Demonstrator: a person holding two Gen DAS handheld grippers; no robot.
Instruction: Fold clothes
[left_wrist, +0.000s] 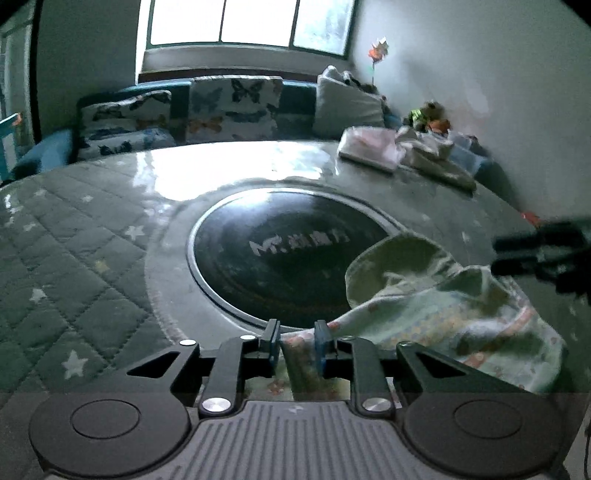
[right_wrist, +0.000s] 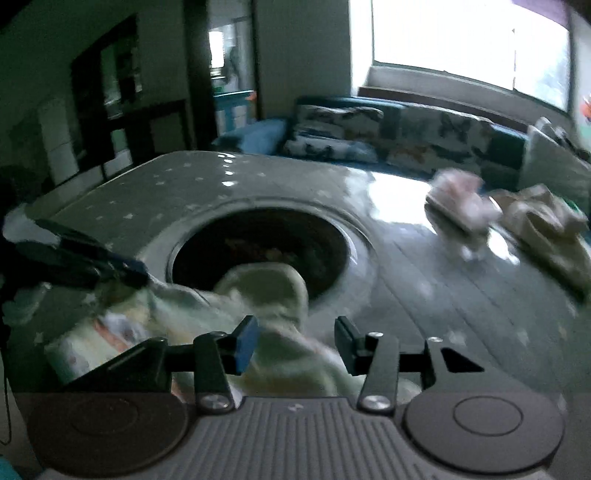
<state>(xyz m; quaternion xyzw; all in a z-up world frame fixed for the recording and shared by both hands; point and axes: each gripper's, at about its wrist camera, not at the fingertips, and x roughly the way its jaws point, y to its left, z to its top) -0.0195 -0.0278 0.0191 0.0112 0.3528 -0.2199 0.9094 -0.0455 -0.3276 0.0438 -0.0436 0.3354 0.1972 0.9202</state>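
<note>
A pale green patterned baby garment (left_wrist: 443, 306) lies crumpled on a grey quilted star-print table cover (left_wrist: 74, 258), partly over a black round glass inset (left_wrist: 280, 254). The left gripper (left_wrist: 298, 341) pinches a bunched edge of the garment between its blue-padded fingers. The right gripper (right_wrist: 297, 341) hangs over the garment with fingers spread apart, gripping nothing. Folded pale clothes (left_wrist: 373, 147) sit at the far edge, well apart.

A soft printed cloth garment (left_wrist: 454, 314) lies on a table (left_wrist: 92, 258) covered in quilted fabric under glossy clear film, its dark round inset (left_wrist: 280, 254) smooth and shiny, metal-rimmed.
</note>
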